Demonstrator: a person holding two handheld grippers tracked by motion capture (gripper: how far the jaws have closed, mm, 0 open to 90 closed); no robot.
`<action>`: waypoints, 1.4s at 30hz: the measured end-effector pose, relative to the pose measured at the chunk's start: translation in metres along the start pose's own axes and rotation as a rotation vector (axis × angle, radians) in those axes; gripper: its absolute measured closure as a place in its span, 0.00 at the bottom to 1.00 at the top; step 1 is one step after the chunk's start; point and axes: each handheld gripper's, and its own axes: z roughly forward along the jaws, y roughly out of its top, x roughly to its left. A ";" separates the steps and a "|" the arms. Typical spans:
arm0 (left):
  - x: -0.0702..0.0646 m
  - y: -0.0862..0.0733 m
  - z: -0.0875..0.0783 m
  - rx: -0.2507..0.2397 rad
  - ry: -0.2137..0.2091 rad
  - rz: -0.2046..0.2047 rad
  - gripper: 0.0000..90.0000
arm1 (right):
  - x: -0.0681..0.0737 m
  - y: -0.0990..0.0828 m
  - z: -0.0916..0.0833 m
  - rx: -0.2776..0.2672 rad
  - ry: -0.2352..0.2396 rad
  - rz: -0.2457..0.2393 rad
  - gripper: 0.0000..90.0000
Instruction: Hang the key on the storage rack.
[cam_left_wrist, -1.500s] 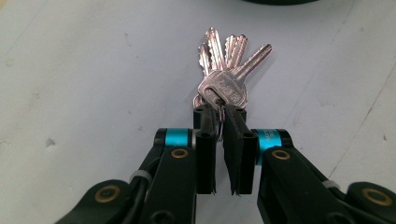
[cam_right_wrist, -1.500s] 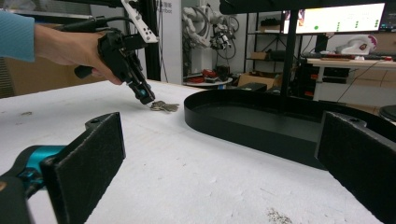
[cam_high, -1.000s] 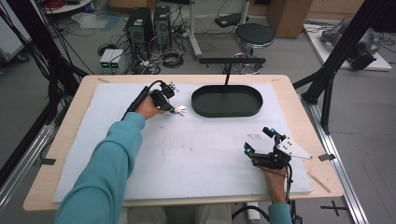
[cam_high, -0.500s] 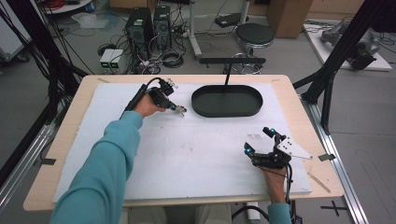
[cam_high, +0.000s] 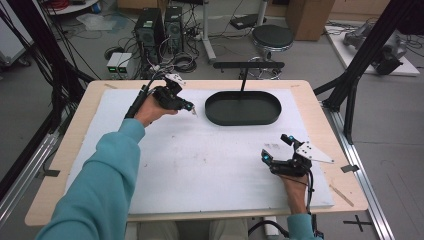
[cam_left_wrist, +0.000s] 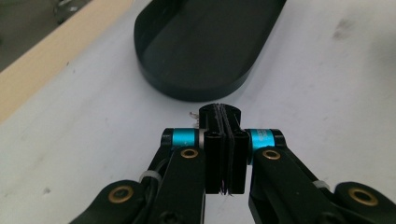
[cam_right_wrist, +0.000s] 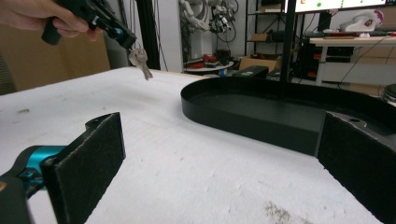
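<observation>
High view: left gripper (cam_high: 192, 108) carries a key (cam_high: 194, 113) above the mat, just left of the black tray (cam_high: 243, 119).

Left gripper view: jaws pinched together on the key.

Right gripper view: right gripper (cam_right_wrist: 219, 158) idle, jaws wide apart.

Next, probably: carry rightward over the tray, then release.

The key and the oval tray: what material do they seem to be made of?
The key, hanging from the left tongs, looks like bare metal: grey-silver with a dull shine. The oval tray seems to be black plastic or painted metal: smooth, with a faint sheen; I cannot tell which.
</observation>
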 end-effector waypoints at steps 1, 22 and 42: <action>-0.002 0.001 -0.004 -0.016 -0.008 0.005 0.98 | -0.002 0.005 0.000 -0.001 0.012 0.008 0.01; -0.043 -0.007 -0.057 -0.257 -0.175 0.074 0.98 | 0.008 0.100 0.027 0.078 0.279 -0.056 0.01; -0.076 -0.015 -0.067 -0.391 -0.314 0.159 0.98 | 0.038 0.164 0.079 0.152 0.574 -0.163 0.01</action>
